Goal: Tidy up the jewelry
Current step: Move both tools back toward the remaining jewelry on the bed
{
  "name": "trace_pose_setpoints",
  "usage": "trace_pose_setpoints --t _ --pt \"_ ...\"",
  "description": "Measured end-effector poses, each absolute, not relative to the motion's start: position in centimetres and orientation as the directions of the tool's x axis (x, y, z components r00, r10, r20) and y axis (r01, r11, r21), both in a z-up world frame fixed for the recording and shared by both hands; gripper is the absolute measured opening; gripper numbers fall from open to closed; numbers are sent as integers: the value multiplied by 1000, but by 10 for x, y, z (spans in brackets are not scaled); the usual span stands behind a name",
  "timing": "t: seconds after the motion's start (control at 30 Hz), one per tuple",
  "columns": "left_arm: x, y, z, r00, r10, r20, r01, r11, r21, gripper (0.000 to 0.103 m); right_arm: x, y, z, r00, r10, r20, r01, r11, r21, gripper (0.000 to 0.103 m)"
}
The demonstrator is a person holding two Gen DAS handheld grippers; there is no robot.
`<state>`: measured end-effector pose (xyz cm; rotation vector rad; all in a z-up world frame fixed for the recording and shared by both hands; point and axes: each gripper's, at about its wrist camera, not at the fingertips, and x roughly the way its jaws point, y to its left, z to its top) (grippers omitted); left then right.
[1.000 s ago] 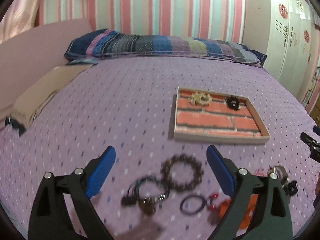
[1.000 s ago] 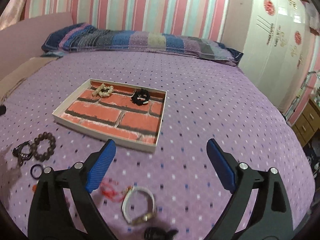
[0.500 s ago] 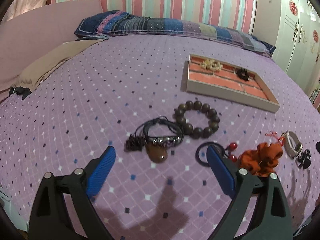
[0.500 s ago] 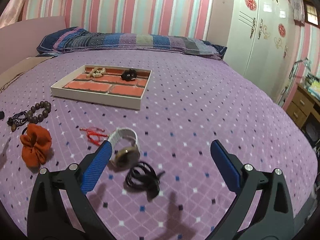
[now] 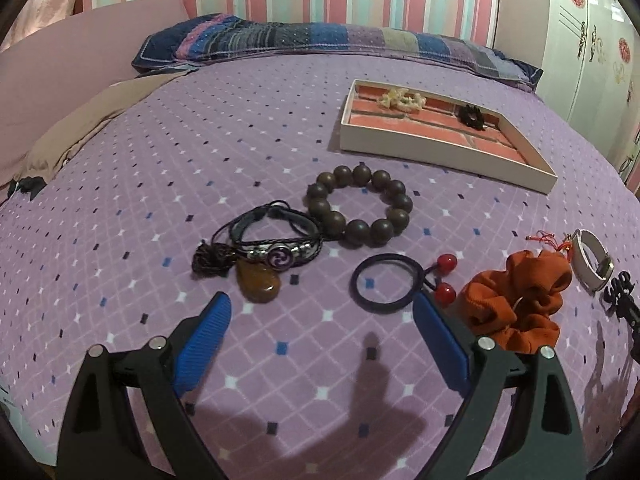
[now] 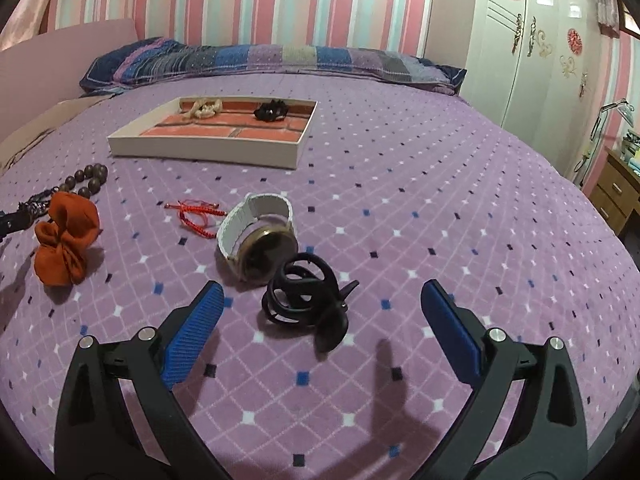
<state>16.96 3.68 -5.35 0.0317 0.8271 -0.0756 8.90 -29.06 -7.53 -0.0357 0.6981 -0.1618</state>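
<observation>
The purple bedspread [image 6: 440,184] lies bare from 12 to 3 o'clock. The single brick-lined tray [image 6: 208,150] at 11 o'clock holds two pieces against its far wall. Loose jewelry: one orange scrunchie [image 5: 516,300], one wooden bead bracelet [image 5: 360,204], one watch [image 6: 260,236], one black claw clip [image 6: 308,300]. Left gripper [image 5: 322,320] and right gripper [image 6: 320,312] both spread wide, empty.

We count one tray [image 5: 404,155] holding two pieces, two bracelets, one watch [image 6: 256,236], one scrunchie [image 5: 516,300], one claw clip [image 6: 304,296].
</observation>
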Motion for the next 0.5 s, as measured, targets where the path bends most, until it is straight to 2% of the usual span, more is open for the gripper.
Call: trace_pose_setpoints --t 0.37,0.5 --pt "175 28 -63 656 -79 -751 116 993 -4 90 95 -296 -82 740 -158 -654 149 986 -70 96" --pt "173 26 -60 655 -121 -745 137 990 -41 90 97 -298 -84 735 -157 -660 152 986 -65 96"
